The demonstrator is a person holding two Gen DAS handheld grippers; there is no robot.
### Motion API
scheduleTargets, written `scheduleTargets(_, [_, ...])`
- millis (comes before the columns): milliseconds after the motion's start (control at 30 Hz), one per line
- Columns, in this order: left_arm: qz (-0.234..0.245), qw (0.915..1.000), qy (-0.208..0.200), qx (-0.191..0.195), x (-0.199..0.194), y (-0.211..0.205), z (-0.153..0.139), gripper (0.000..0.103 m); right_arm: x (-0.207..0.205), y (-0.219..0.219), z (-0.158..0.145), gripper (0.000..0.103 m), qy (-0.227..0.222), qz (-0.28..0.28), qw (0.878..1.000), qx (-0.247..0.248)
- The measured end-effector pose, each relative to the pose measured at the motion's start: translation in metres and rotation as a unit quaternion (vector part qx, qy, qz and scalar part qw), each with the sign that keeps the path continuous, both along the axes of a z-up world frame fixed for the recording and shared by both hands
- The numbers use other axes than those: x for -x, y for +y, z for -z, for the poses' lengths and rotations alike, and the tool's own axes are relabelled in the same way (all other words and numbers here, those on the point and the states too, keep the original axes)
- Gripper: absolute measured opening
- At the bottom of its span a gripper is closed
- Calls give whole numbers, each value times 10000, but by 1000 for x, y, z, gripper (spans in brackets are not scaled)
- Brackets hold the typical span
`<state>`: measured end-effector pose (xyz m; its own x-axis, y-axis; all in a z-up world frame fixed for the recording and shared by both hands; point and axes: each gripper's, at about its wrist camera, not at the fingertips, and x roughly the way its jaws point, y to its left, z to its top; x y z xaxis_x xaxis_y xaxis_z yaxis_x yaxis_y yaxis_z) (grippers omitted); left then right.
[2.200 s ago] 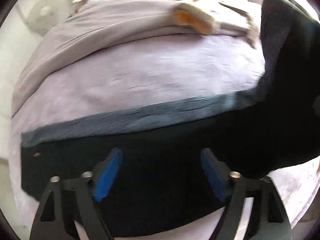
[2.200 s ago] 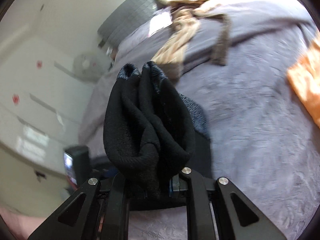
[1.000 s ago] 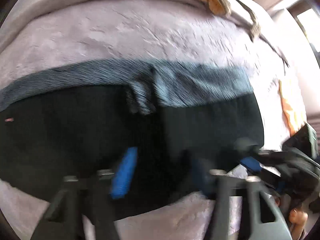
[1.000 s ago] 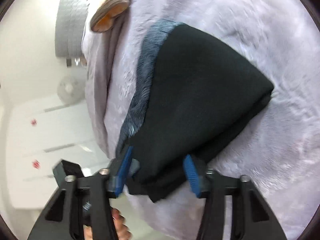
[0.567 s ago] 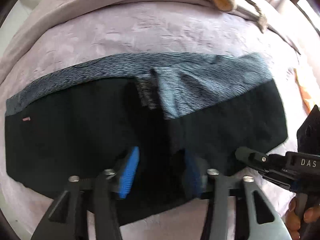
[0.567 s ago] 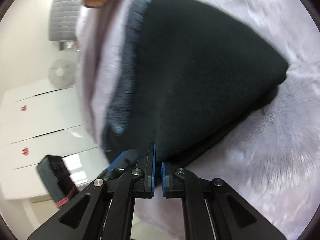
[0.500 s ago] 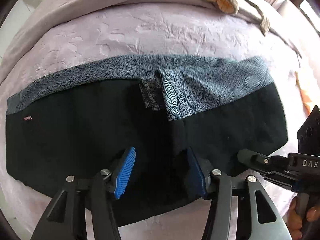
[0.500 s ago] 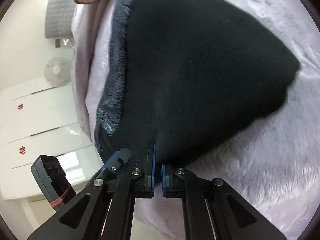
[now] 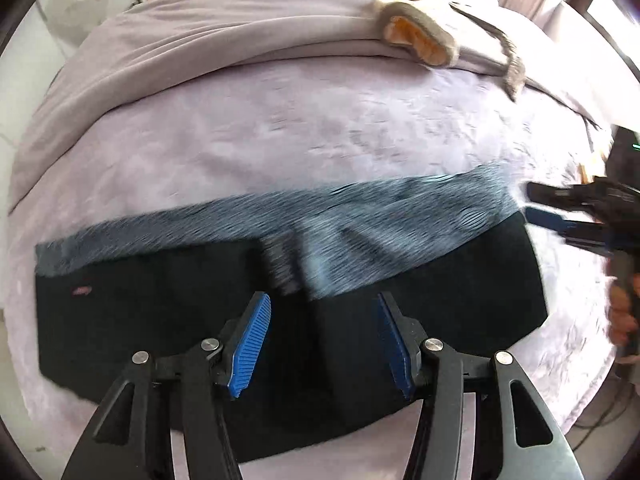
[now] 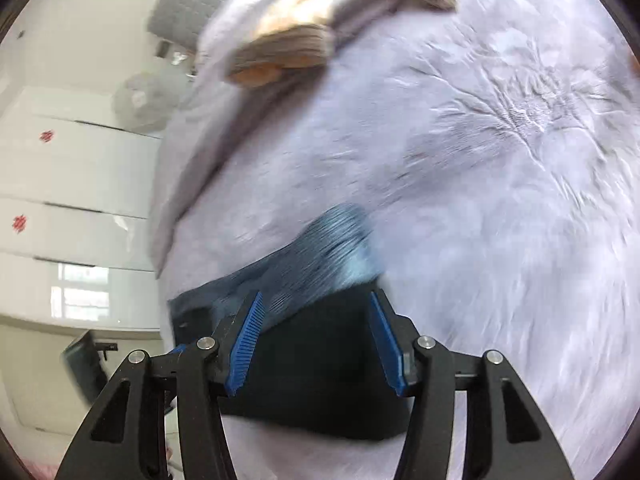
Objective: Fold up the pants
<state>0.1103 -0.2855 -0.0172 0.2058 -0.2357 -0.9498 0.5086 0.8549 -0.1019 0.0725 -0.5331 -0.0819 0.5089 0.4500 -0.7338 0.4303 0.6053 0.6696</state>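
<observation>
The black pants with a grey speckled band lie folded flat on the lilac bedspread. My left gripper is open and empty, hovering over the near edge at the middle fold. My right gripper is open and empty above the right end of the pants; it also shows in the left wrist view at the right edge.
A tan and orange plush item and a rumpled blanket lie at the far side of the bed. A white fan and white cabinets stand beyond the bed's left side.
My right gripper has opened and drawn back from the pants' right end. My left gripper has opened wider and pulled back a little. The pants lie still.
</observation>
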Motion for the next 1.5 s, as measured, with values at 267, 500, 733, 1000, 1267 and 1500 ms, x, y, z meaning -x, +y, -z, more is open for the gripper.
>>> scheduleTargets(267, [71,9998,68,-166,-3,-32,34,56,-15,-8,35,34,194,-271,9962,-799])
scheduleTargets(500, [556,9964,-370,-529,11,-36,42,56,-18,10,35,33,754,-241,9962,357])
scheduleTargets(733, [251,9974,-420,-529,11,-2,26,78,-9,31,16,44,861,-138,9914,976])
scheduleTargets(1000, [-167,9963,-157,-830,21,50,21,78,30,80,-27,50,922,-303,9821,1616])
scheduleTargets(1267, [-754,9921,126,-998,34,112,28,78,13,176,-28,50,536,-1254,9778,1594])
scheduleTargets(1500, [-1095,9881,318,-1030,38,154,30,78,-9,232,-3,50,851,-1775,9681,1552])
